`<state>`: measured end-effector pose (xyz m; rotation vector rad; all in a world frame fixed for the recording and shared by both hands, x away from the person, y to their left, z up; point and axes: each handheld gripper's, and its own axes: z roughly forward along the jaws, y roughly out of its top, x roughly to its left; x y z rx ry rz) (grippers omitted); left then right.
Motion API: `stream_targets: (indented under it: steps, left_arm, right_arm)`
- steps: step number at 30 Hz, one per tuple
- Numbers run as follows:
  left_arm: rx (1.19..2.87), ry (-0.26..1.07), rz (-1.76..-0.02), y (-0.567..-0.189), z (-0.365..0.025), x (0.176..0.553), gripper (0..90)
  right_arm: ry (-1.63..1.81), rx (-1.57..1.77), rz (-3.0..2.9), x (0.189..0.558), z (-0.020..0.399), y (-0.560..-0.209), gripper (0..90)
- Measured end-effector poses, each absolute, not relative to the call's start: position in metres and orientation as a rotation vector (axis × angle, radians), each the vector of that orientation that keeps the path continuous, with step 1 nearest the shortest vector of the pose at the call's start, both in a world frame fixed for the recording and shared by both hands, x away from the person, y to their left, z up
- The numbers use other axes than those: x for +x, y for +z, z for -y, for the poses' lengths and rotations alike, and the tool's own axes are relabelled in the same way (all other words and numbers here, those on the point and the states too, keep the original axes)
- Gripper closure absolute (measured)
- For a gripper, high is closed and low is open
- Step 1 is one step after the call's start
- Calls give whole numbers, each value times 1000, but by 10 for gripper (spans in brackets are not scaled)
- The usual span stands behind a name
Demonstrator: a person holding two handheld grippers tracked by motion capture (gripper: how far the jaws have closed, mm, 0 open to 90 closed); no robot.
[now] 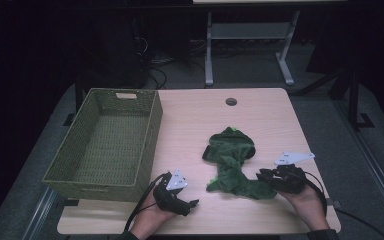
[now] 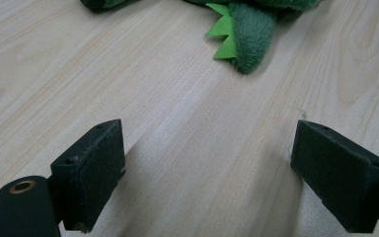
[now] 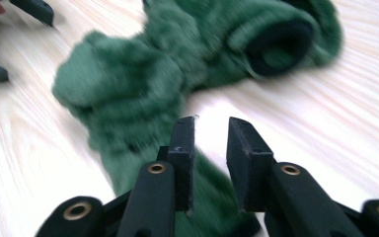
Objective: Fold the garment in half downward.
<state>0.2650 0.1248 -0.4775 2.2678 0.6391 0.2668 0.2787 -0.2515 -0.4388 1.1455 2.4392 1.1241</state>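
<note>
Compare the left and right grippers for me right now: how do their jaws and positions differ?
The left gripper has its jaws spread wide over bare table, short of the green plush toy; the right gripper has its jaws only narrowly apart, nothing pinched between them, right at the toy's near end. The left gripper's picture is sharp, the right's blurred. Both sit low at the table's near edge, each in a hand, jaws toward the toy.

a green woven basket stands at the nine o'clock side of a light wood worktop, its near corner jutting past the worktop's edge. a round cable hole sits in the worktop toward twelve o'clock. beyond it, at twelve o'clock, the pale metal legs of another table stand on a dark floor among loose cables.
</note>
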Motion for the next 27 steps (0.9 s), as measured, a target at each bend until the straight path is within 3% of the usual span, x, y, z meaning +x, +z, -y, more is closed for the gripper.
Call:
stream_targets:
  steps: [13,27]
  left_arm:
    - [2268,261,-630,-478,-125,266,126]
    - [2268,261,-631,-478,-125,266,126]
  right_arm:
    - [1129,1219,-2420,242,305,-451,675]
    - [1171,1209,-2533,238,302,-463,667]
